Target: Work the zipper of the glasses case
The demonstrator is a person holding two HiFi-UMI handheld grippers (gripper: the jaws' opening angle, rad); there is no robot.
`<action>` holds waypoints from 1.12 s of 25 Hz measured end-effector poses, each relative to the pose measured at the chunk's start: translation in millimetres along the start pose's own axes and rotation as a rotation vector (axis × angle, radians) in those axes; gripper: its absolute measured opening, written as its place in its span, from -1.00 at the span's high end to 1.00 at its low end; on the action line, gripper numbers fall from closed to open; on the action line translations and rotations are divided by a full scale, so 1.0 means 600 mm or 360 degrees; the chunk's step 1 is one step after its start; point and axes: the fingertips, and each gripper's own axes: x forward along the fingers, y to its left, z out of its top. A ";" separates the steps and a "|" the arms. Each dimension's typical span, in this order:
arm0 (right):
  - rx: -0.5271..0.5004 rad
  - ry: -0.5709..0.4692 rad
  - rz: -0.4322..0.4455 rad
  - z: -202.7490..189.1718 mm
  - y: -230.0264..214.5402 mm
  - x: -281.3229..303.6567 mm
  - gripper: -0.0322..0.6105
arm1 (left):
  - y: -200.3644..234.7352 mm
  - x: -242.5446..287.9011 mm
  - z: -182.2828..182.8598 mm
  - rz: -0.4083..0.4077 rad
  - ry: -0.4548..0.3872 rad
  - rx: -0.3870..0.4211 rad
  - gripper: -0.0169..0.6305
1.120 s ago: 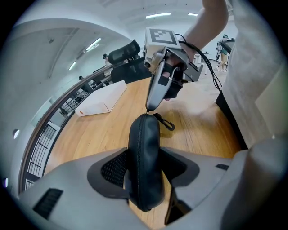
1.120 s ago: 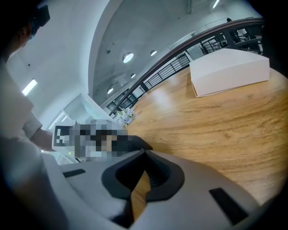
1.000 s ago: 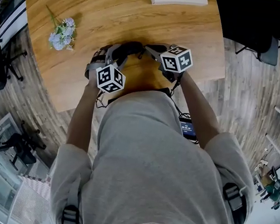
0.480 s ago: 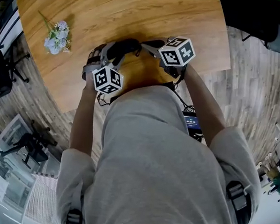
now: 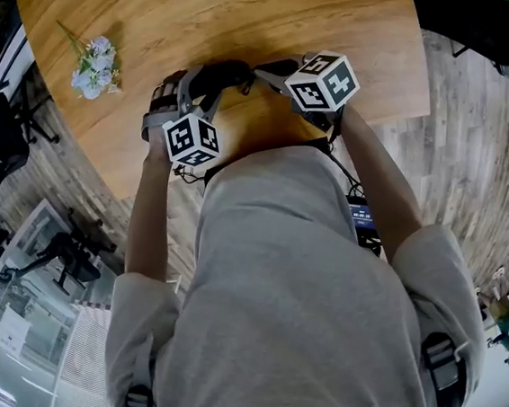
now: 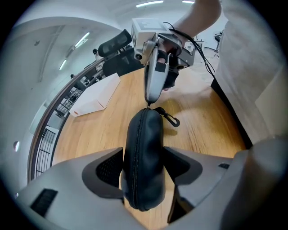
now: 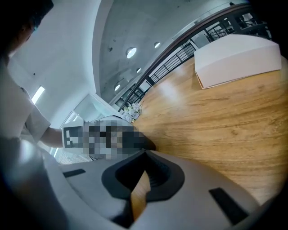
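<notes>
jaws of the left gripper have just been widening around the glasses case; right gripper is pinched shut.

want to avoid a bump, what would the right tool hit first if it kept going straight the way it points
The glasses case: the shut right tool has its tips right at one end of it, so it would likely press straight in.

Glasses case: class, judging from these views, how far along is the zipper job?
Done: the zipper looks closed along the visible side of the glasses case. In hand: the shut right tool sits at the case's far end; whether it grips anything is unclear. The left tool, jaws just opening, straddles the case. Left: probably only letting go.
</notes>
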 end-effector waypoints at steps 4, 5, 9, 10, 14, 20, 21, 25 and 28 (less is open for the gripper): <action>0.0046 -0.0003 0.0026 -0.001 -0.017 0.004 0.82 | -0.001 0.002 -0.003 -0.0021 0.0006 0.0001 0.07; 0.0055 0.0002 0.0030 -0.003 -0.021 0.005 0.82 | -0.001 0.002 -0.003 -0.0020 0.0008 0.0000 0.07; 0.0074 -0.0014 0.0064 0.000 -0.017 0.007 0.82 | -0.003 0.002 -0.005 -0.0014 0.0022 -0.0005 0.07; 0.0071 -0.0018 0.0066 0.002 -0.016 0.006 0.82 | -0.003 0.002 -0.004 -0.0014 0.0025 -0.0003 0.07; 0.0080 -0.0042 0.0102 0.007 -0.006 0.000 0.82 | -0.005 0.001 -0.001 -0.0030 0.0021 0.0010 0.07; 0.0167 -0.0119 0.0204 0.022 0.021 -0.011 0.82 | -0.004 -0.004 -0.001 -0.0023 0.0019 -0.0008 0.09; 0.0176 -0.0129 0.0219 0.024 0.026 -0.011 0.82 | -0.006 -0.001 0.001 -0.0026 0.0027 0.0012 0.10; 0.0186 -0.0165 0.0252 0.033 0.053 -0.008 0.82 | -0.012 0.007 0.018 -0.0018 0.0040 0.0074 0.10; 0.0141 -0.0160 0.0197 0.036 0.057 -0.003 0.82 | -0.011 0.007 0.021 -0.0002 0.0043 0.0056 0.10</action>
